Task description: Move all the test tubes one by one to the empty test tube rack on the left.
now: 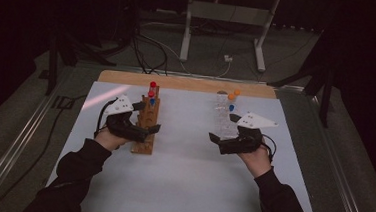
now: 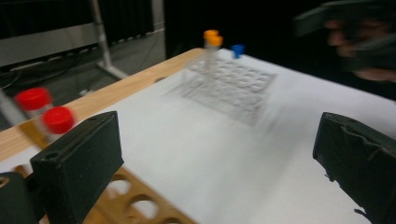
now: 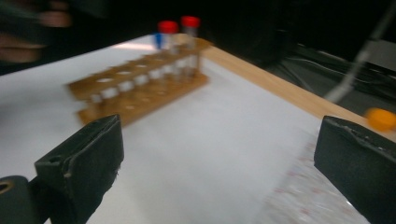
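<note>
My left tool (image 1: 147,118) hangs wide open and empty by the brown wooden tube rack (image 1: 146,125) at middle left, ready to grab; my right tool (image 1: 223,131) gapes empty by the clear plastic rack (image 1: 224,113).

Between the wooden rack (image 1: 146,124) on my left and the clear plastic rack (image 1: 224,116) on my right, I have a wide bare stretch of white table (image 1: 183,151) to pass through. Capped tubes (image 1: 152,92) stand upright in both racks' far ends, blocking low passes there.
</note>
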`<state>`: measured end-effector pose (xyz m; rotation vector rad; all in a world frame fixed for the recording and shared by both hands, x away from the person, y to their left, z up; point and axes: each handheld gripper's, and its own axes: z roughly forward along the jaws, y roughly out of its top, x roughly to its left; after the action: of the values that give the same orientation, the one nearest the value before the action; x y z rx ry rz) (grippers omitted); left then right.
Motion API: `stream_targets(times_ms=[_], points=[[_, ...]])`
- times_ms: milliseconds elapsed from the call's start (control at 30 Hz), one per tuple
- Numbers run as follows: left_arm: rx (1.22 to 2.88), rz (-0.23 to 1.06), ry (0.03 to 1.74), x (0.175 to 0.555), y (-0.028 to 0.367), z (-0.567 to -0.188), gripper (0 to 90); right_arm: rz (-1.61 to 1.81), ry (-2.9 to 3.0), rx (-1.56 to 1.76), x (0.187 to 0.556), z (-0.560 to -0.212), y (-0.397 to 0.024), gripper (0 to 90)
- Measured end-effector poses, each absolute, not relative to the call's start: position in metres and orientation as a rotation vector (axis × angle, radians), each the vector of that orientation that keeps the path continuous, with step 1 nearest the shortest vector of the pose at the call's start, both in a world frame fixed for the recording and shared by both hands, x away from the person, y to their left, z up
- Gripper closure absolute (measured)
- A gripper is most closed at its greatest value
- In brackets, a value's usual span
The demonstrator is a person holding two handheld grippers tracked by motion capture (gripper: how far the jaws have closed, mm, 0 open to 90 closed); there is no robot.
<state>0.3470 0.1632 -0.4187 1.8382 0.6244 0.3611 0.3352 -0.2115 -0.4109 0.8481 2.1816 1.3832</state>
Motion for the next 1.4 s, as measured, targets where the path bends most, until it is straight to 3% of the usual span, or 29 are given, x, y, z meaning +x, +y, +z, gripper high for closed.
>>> stream_targets(times_ms=[300,433,600,767,867,1400], points=[[1.836,0.320,0.580,0.327,0.157,-0.423,2.2,1.289,2.115,1.005,0.366,-0.429,-0.229,1.7],[1.842,0.307,0.584,0.325,0.157,-0.426,2.2,1.257,2.116,1.077,0.379,-0.441,-0.234,7.1],[1.842,0.295,0.590,0.325,0.159,-0.429,2.2,1.216,2.080,1.129,0.392,-0.452,-0.239,19.4],[1.844,0.304,0.583,0.324,0.159,-0.428,2.3,1.161,2.073,1.149,0.403,-0.459,-0.243,42.6],[1.842,0.303,0.584,0.325,0.159,-0.428,2.3,1.157,2.077,1.161,0.409,-0.460,-0.244,51.3],[1.854,0.309,0.584,0.325,0.158,-0.429,2.4,1.071,2.100,1.228,0.429,-0.470,-0.241,76.0]])
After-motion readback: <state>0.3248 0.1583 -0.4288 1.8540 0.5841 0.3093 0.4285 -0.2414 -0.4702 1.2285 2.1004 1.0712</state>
